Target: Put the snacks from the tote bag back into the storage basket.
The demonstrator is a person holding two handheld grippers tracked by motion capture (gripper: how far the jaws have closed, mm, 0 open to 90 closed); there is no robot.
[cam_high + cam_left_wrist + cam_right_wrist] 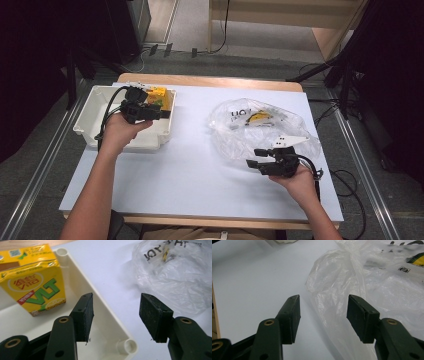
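The room around is looking dark, with a grey floor, black stands and cables at the sides, and a pale wooden bench past the far edge. In the middle the worktop (190, 165) is sitting with a big white sheet over it, and its wood is peeking out along the far edge. Near the right edge a clear plastic bag (260, 127) is lying crumpled, with black letters on it and something yellow inside. At the far left corner a white tray (92, 117) is holding a yellow drink carton (32, 280), which is standing up against the tray's far wall. The left tool (162, 114) is hovering over the tray's right wall, jaws wide apart and holding nothing. The right tool (256, 164) is waiting just beside the near side of the bag, jaws apart and empty too. It looks like things are going from the bag into the tray, though that is only a guess. To do it well, the right tool is best pinching a loose fold of the thin bag, while the left one is reaching in gently, because the plastic is slippery and could tear or slide.
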